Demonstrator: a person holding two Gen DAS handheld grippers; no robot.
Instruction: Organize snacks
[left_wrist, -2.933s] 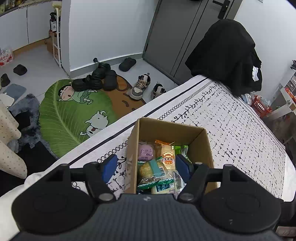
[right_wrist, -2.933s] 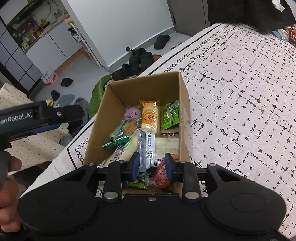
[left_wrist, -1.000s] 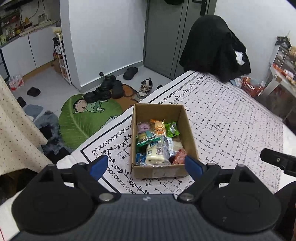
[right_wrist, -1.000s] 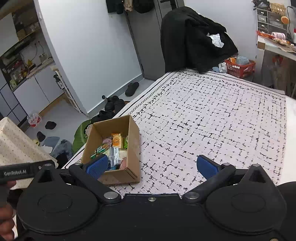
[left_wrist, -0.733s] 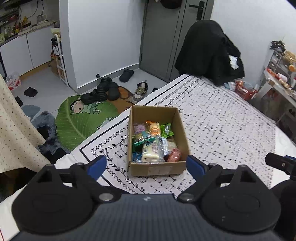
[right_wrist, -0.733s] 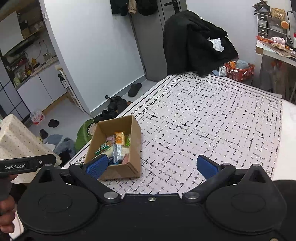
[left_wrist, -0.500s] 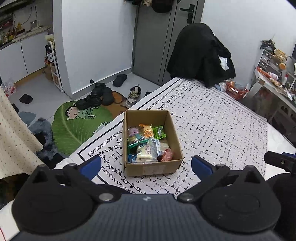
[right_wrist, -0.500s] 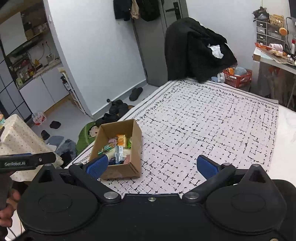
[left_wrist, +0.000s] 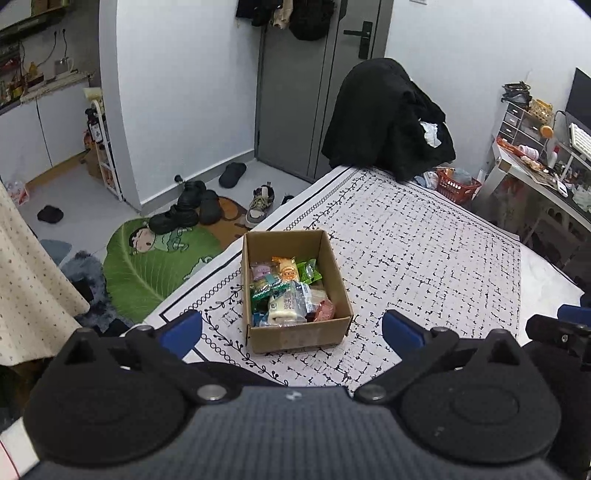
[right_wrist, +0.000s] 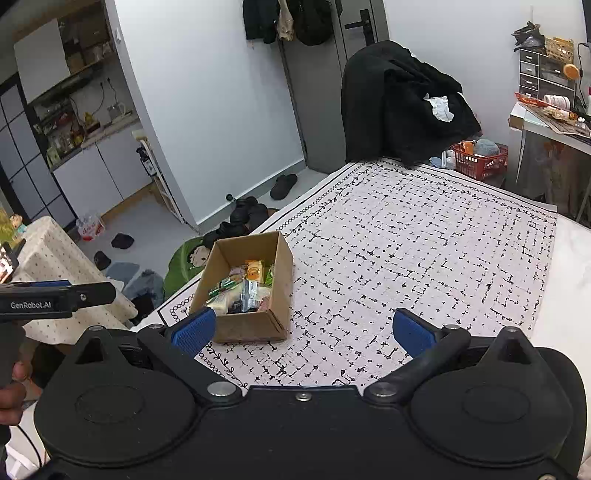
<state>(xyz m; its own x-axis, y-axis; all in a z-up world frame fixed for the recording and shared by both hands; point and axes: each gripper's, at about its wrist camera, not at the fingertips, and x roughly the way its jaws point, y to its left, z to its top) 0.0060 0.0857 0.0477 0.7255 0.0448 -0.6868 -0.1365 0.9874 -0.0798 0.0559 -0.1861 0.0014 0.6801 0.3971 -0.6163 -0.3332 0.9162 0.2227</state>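
Note:
An open cardboard box (left_wrist: 297, 334) (right_wrist: 251, 330) sits near the left edge of a table covered by a white cloth with black marks (left_wrist: 424, 258) (right_wrist: 406, 240). Several wrapped snacks (left_wrist: 288, 291) (right_wrist: 243, 288) fill it, among them an orange pack and a green pack. My left gripper (left_wrist: 291, 328) hangs open, back from and above the box, nothing between its blue pads. My right gripper (right_wrist: 303, 328) is open and empty too, over the cloth to the right of the box. The left gripper's body (right_wrist: 55, 295) shows at the left of the right wrist view.
A chair draped in black clothing (left_wrist: 388, 122) (right_wrist: 402, 99) stands at the table's far end. Shoes (left_wrist: 192, 210) and a green leaf mat (left_wrist: 155, 266) lie on the floor left of the table. A cluttered desk (left_wrist: 546, 166) and a red basket (right_wrist: 478, 158) are at right.
Both grippers have drawn back and up from the box, so it looks smaller and farther. The left gripper's pads have spread wider apart. The box and snacks have not moved.

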